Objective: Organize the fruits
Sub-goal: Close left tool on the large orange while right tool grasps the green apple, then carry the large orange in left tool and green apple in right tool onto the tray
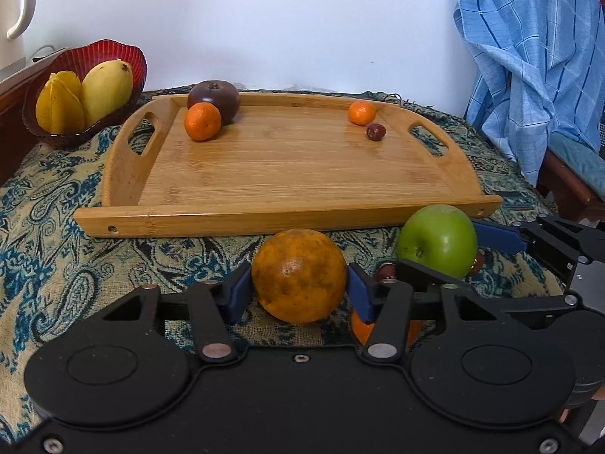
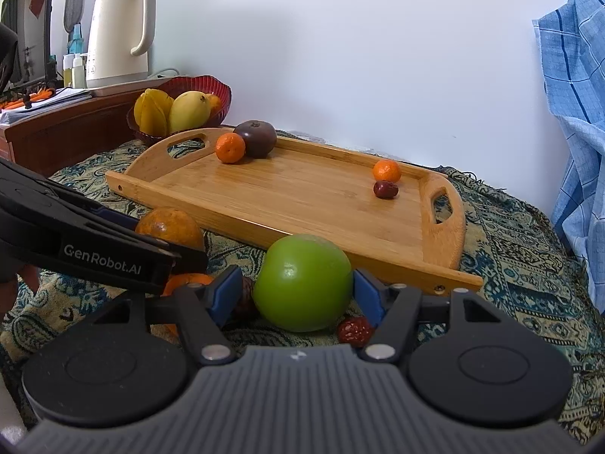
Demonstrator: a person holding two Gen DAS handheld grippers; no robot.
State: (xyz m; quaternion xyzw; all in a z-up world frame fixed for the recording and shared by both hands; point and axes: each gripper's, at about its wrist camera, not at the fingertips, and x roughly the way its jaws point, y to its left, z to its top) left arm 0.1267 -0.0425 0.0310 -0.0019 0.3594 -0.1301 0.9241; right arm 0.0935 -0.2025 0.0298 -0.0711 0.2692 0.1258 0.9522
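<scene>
Closest to each lens, a fruit sits between blue pads: the left gripper [image 1: 299, 291] has its fingers closed against the sides of a big orange [image 1: 298, 275], and the right gripper [image 2: 298, 293] clamps a green apple [image 2: 302, 282] the same way. Both fruits look to be low over the patterned cloth [image 1: 56, 234], just in front of the tray's near edge; whether they rest on it or are just lifted I cannot tell.

Judging progress from the largest things down: the wooden tray [image 1: 287, 174] is mostly bare board. A red bowl [image 1: 124, 53] off its left end holds a mango [image 1: 106, 89] and a starfruit [image 1: 60, 102], so that part seems settled. On the tray, a dark purple fruit [image 1: 213, 99] touches a tangerine [image 1: 202, 121] at the back left; a second tangerine [image 1: 362, 112] sits just beside a red date [image 1: 375, 131] at the back right.

Left on the cloth: the two gripped fruits, another small orange fruit [image 2: 187, 282] half hidden under the left gripper, and at least two dates [image 2: 354, 331] by the apple. Roughly half seems done.
</scene>
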